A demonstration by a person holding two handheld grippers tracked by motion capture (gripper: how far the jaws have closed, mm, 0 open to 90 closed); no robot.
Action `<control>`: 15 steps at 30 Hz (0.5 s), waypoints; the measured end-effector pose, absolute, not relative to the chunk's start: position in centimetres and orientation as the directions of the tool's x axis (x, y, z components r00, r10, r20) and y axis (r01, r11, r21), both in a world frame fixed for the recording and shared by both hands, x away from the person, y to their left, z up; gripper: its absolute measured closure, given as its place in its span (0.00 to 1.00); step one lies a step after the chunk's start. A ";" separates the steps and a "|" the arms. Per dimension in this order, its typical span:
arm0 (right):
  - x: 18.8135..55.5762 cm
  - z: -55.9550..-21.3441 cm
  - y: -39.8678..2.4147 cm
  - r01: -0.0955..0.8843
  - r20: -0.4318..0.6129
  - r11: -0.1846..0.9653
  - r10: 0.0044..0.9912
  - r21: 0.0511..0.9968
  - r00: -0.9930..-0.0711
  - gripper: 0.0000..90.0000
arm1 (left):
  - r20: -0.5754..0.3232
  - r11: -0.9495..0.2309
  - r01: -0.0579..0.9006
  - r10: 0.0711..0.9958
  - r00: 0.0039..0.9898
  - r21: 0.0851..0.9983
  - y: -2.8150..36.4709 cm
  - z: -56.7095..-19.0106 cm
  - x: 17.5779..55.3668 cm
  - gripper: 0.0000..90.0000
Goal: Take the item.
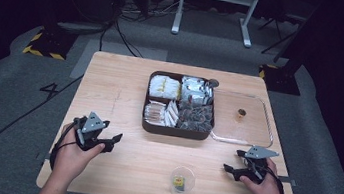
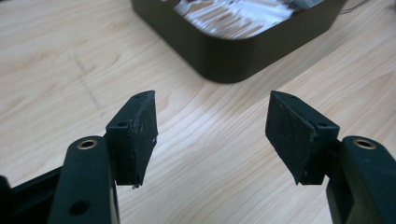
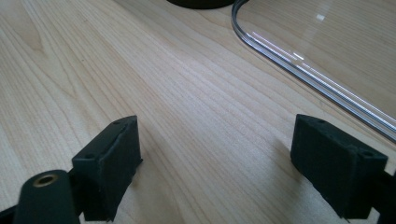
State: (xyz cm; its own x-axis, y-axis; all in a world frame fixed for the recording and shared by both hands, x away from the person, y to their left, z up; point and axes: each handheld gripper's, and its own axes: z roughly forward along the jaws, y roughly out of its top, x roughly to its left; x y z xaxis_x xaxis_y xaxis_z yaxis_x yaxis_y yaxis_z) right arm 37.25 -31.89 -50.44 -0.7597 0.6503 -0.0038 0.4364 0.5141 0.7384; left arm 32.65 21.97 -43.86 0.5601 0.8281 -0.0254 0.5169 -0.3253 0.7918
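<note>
A dark box (image 1: 177, 128) with four compartments of wrapped packets stands at the middle of the wooden table (image 1: 120, 90). A clear lid (image 1: 241, 131) lies flat to its right, with a small brown knob (image 1: 241, 112) on it. A small clear cup (image 1: 182, 180) holding a yellow item sits near the front edge. My left gripper (image 1: 111, 142) rests at the front left, open and holding nothing; its view has the box's corner (image 2: 229, 60) ahead of the jaws. My right gripper (image 1: 231, 169) rests at the front right, open, with the lid's rim (image 3: 299, 60) just ahead.
Grey carpet surrounds the table. Cables run over the floor at the left, and a white stand (image 1: 212, 6) is behind the table. Bare wood lies between the two grippers and to the left of the box.
</note>
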 end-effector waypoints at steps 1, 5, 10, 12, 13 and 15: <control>37.3 -50.4 -31.9 0.436 -0.004 0.514 0.650 0.738 -0.760 0.18 | -0.025 -0.325 0.517 0.828 0.560 0.792 22.0 -43.9 32.6 0.39; 37.3 -50.4 -31.9 0.437 -0.004 0.514 0.651 0.738 -0.759 0.18 | -0.036 -0.317 0.562 0.848 0.529 0.764 23.2 -45.3 32.7 0.38; 37.3 -50.4 -31.9 0.437 -0.004 0.514 0.651 0.738 -0.759 0.18 | -0.040 -0.312 0.594 0.863 0.504 0.741 23.7 -46.4 32.7 0.36; 37.3 -50.4 -31.9 0.437 -0.004 0.515 0.651 0.738 -0.759 0.18 | -0.035 -0.320 0.628 0.873 0.486 0.709 23.9 -47.4 32.7 0.35; 37.3 -50.4 -31.9 0.437 -0.005 0.515 0.651 0.738 -0.759 0.18 | -0.035 -0.320 0.628 0.873 0.486 0.709 23.9 -47.4 32.7 0.35; 37.3 -50.4 -31.9 0.436 -0.005 0.515 0.651 0.738 -0.759 0.18 | -0.039 -0.323 0.644 0.876 0.481 0.694 23.9 -47.9 32.8 0.34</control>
